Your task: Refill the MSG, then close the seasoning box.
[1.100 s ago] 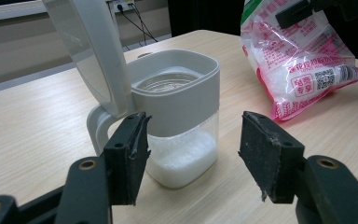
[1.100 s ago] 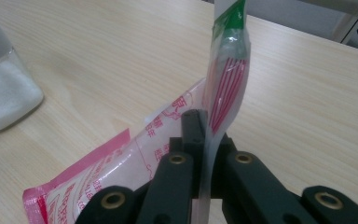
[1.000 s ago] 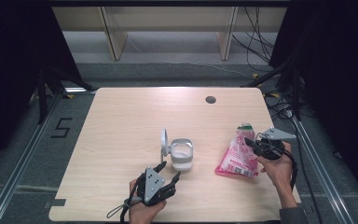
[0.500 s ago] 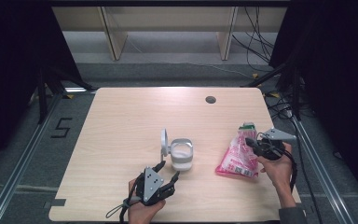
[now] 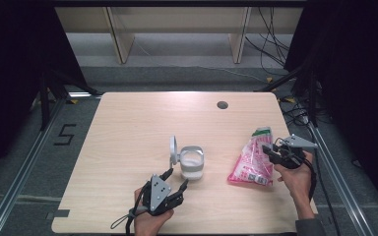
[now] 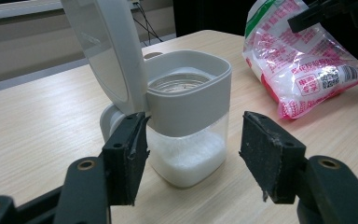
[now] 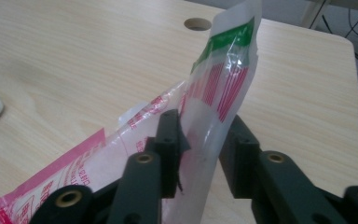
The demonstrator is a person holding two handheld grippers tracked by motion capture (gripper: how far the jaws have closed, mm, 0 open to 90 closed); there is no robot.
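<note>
Wooden table stands on grey floor, dark curtains around.

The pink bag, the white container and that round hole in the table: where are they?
pink bag (image 5: 251, 164), high view, middle of its printed face.
white container (image 6: 189, 100), left gripper view, grey collar below its open lid.
round hole (image 5: 222, 104), high view, its dark centre.

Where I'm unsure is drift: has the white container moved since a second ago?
No. The white container stands at the same spot, below and left of the table's hole.
</note>
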